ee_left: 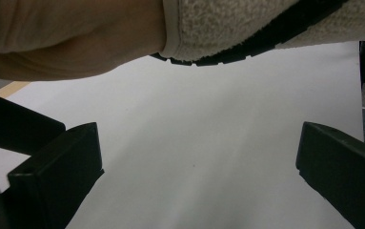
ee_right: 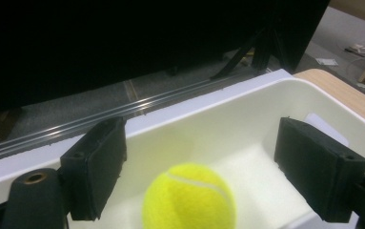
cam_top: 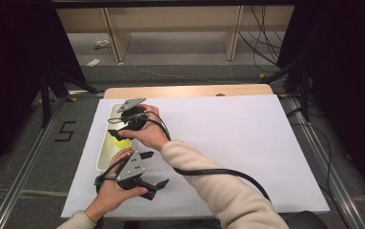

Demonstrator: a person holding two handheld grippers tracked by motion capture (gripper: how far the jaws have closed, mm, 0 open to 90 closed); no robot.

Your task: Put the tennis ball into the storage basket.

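A yellow tennis ball (ee_right: pixel 188 198) lies in a long white tray (ee_right: pixel 208 112) at the left edge of the table. In the high view the ball (cam_top: pixel 119 141) shows in the tray (cam_top: pixel 105 155) just below my right gripper (cam_top: pixel 114 129), which reaches across over it. In the right gripper view the jaws (ee_right: pixel 204 157) stand apart on either side of the ball, and neither pad touches it. My left gripper (cam_top: pixel 155 169) hovers over the white sheet nearer the front edge. Its jaws (ee_left: pixel 197 176) are wide apart with nothing between them.
A white sheet (cam_top: pixel 228 143) covers most of the wooden table (cam_top: pixel 185 90). The right forearm in a cream sleeve (ee_left: pixel 247 24) crosses above the left gripper, trailing a black cable (cam_top: pixel 208 171). Metal rails and dark floor lie beyond the tray.
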